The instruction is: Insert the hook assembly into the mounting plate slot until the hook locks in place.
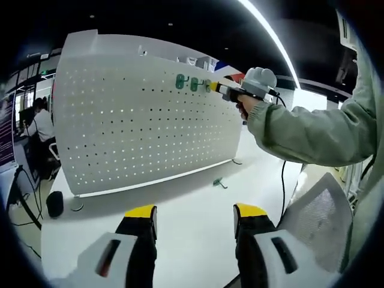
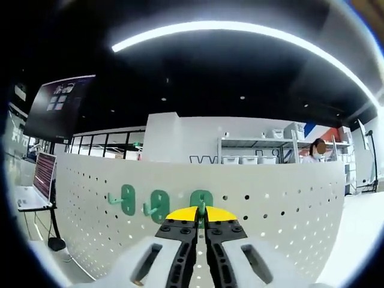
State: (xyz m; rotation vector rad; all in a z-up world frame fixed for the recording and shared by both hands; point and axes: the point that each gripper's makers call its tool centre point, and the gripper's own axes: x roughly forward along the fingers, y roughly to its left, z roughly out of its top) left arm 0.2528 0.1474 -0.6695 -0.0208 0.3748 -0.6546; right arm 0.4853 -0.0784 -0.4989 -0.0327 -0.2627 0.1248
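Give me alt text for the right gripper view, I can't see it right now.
The right gripper, jaws shut on a green hook, presses it against the white pegboard near the top edge. Two more green hooks sit on the board to its left.

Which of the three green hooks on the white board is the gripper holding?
The rightmost green hook, up against the pegboard. The right gripper is shut on it; the other two hooks hang free beside it.
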